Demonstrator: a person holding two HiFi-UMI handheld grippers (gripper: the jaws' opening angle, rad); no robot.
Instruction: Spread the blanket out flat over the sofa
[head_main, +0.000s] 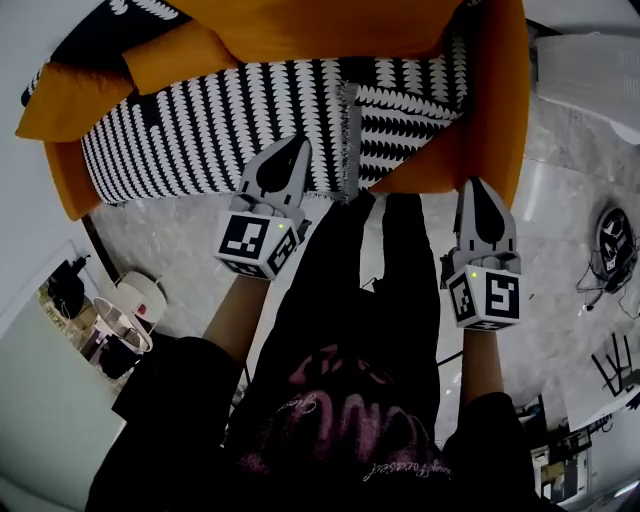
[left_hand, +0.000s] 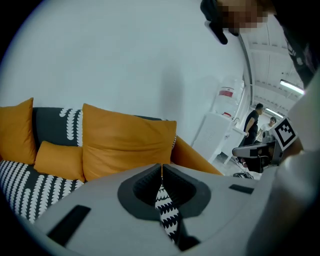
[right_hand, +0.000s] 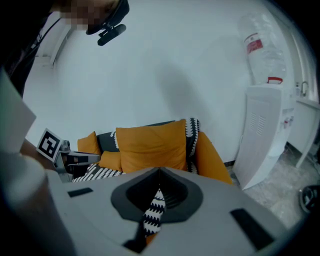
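Observation:
A black-and-white patterned blanket lies over the seat and back of the orange sofa. A fringed fold runs across its middle. My left gripper is at the seat's front edge, shut on a strip of the blanket, which hangs between the closed jaws. My right gripper is by the front of the sofa's right armrest. It is also shut on a strip of blanket, which hangs between the closed jaws. Orange cushions lean against the backrest.
A white water dispenser stands right of the sofa. A round device with cables lies on the marble floor at the right. A side table with a kettle and cups is at the left. People stand far off.

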